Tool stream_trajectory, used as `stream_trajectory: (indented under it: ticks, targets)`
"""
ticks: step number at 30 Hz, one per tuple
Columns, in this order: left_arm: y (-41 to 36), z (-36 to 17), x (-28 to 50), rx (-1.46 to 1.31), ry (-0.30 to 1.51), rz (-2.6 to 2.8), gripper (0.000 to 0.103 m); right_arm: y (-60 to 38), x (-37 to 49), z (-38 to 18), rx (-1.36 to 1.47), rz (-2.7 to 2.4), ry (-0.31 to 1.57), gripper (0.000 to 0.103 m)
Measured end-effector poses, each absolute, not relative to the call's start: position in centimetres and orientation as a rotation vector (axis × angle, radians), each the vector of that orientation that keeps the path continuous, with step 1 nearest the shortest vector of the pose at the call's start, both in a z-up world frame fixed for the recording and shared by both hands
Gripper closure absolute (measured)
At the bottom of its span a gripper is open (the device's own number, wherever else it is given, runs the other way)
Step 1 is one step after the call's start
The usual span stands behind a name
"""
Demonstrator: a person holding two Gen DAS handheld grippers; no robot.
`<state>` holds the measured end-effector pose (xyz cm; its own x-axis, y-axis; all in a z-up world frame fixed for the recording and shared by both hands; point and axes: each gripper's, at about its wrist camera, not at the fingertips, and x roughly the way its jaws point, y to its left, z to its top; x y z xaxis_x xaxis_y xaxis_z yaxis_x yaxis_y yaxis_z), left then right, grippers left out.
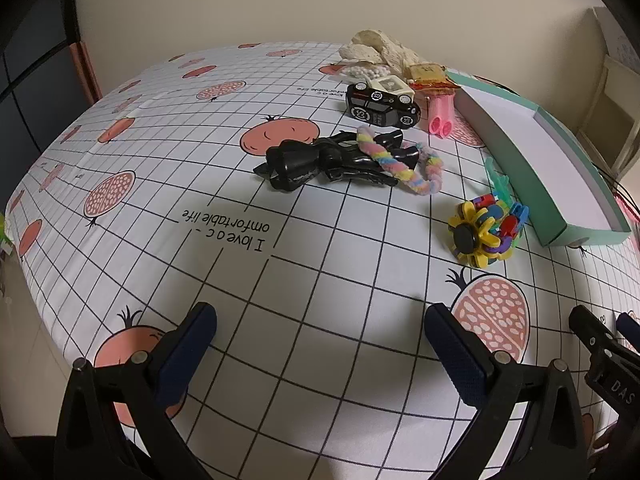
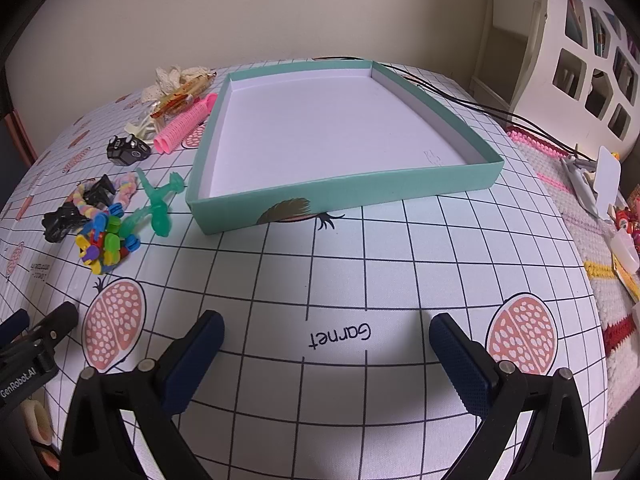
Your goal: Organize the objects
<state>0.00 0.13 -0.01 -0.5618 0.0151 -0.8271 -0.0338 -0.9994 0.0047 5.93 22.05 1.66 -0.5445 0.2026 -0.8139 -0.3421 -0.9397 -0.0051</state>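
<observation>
A shallow teal box (image 2: 440, 184) with a white inside lies empty on the checked cloth; the left wrist view shows the teal box (image 1: 532, 160) at the right. Beside it lie a black toy car (image 1: 380, 106), a black hair clip (image 1: 316, 162) with a pastel fuzzy ring (image 1: 404, 168), a pink roller (image 1: 440, 118), a green plastic figure (image 2: 158, 204) and a colourful block wheel (image 1: 484, 236). My left gripper (image 1: 320, 328) hovers open over bare cloth, well short of the toys. My right gripper (image 2: 326, 332) stands open in front of the box, nothing between its fingers.
A cream lace piece (image 1: 380, 52) and snack packets (image 1: 430, 76) sit at the far end of the toy cluster. Right of the cloth are a knitted mat (image 2: 576, 200), black cables (image 2: 480, 108), small items and a white shelf unit (image 2: 580, 52). A wall lies behind.
</observation>
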Motion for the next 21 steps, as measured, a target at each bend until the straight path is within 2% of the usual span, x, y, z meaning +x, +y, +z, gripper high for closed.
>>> stream_trajectory:
  ticks: [21]
  targets:
    - [-0.01, -0.05, 0.13, -1.453, 0.032, 2.746, 0.0, 21.9, 5.99, 1.68, -1.292, 2.505, 0.221, 0.0]
